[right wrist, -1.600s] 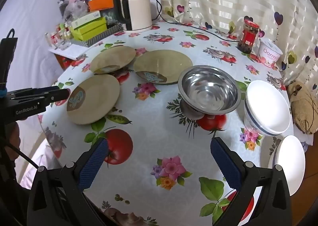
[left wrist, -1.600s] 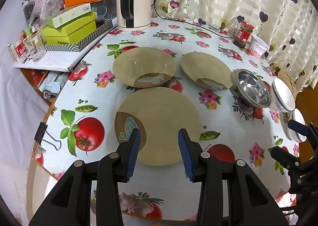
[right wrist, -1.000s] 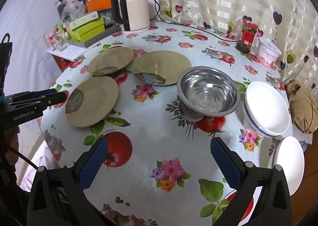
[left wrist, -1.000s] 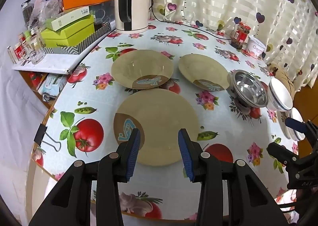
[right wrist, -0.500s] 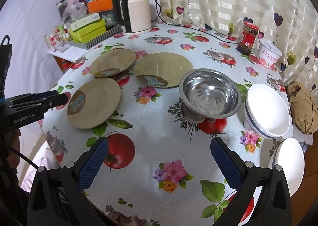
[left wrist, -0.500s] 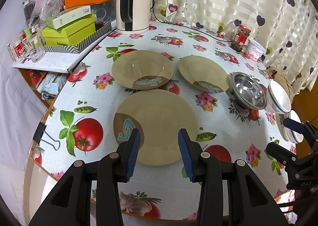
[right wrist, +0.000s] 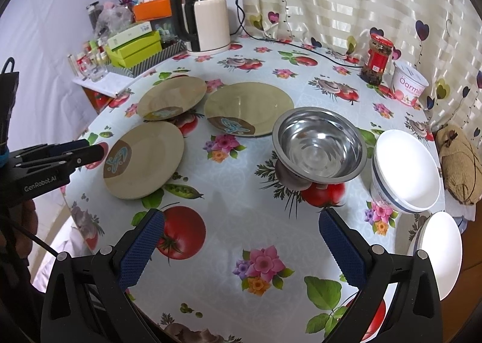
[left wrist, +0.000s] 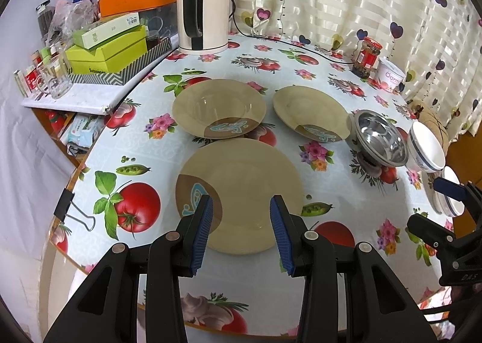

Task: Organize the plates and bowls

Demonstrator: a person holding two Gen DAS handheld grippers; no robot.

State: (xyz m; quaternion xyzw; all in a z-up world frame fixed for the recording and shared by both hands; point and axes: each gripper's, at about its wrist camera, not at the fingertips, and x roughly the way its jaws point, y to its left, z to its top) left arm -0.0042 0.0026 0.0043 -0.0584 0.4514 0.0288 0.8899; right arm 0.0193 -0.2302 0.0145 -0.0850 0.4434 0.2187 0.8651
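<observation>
Start of job, I think; nothing stacked yet. Left gripper (left wrist: 241,230) narrow, empty, over near plate (left wrist: 241,192). Right gripper (right wrist: 241,249) wide, empty, w/ steel bowl (right wrist: 319,147) ahead. Next: grab plate rim.

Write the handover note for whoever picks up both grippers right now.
Left hand-held gripper: open, empty, over the near edge of the flat plate.
Right hand-held gripper: open wide, empty, above bare tablecloth short of the steel bowl.
Things: three tan dishes lie apart, the flat plate nearest, a deep plate and another plate behind it. The steel bowl rests tilted on something under it. Stacked white bowls sit to its right, more white dishes at the table edge.
Done: nothing stacked among the tan dishes.
Left: gather the plates together, then group the bowls.
</observation>
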